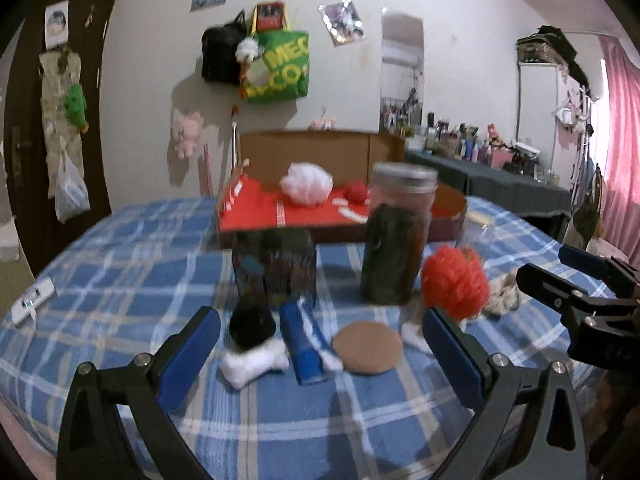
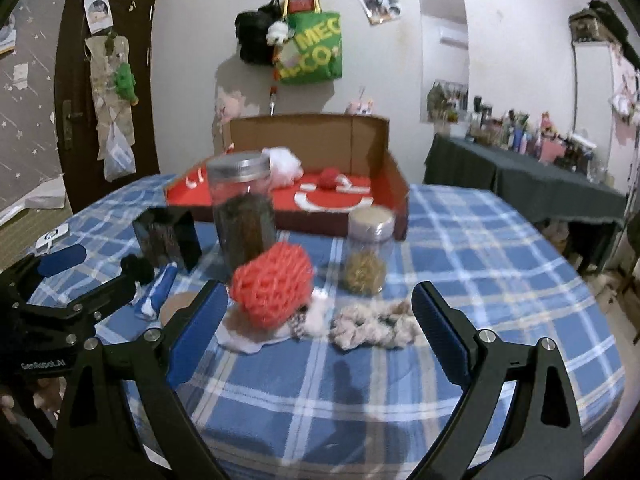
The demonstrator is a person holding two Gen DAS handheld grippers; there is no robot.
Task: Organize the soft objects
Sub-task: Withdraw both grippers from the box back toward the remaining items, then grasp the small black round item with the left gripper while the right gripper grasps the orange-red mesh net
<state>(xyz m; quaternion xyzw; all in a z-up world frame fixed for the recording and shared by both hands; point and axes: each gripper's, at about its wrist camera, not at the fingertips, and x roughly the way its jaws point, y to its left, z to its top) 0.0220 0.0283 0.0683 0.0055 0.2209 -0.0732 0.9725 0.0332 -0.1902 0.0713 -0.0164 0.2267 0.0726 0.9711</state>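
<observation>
Blue-padded fingers of the right gripper (image 2: 320, 312) spread wide, holding nothing; the left gripper (image 1: 320, 340) likewise wide open and empty. Ahead of the right claw, slightly left of its centreline, an orange-red mesh pouf (image 2: 272, 288) rests on a white cloth (image 2: 244, 340); a beige furry scrunchie (image 2: 372, 324) lies just right of it, long axis running across the jaw gap. Ahead of the left claw: a black pompom on white fabric (image 1: 252, 344), a blue rolled cloth (image 1: 306, 344), a cork disc (image 1: 368, 346). Beyond both, a red-lined cardboard box (image 2: 376, 148) already holds a white pouf (image 2: 286, 166). Judgement: right gripper is nearer the orange-red pouf and scrunchie, so a straight-ahead reach suits.
</observation>
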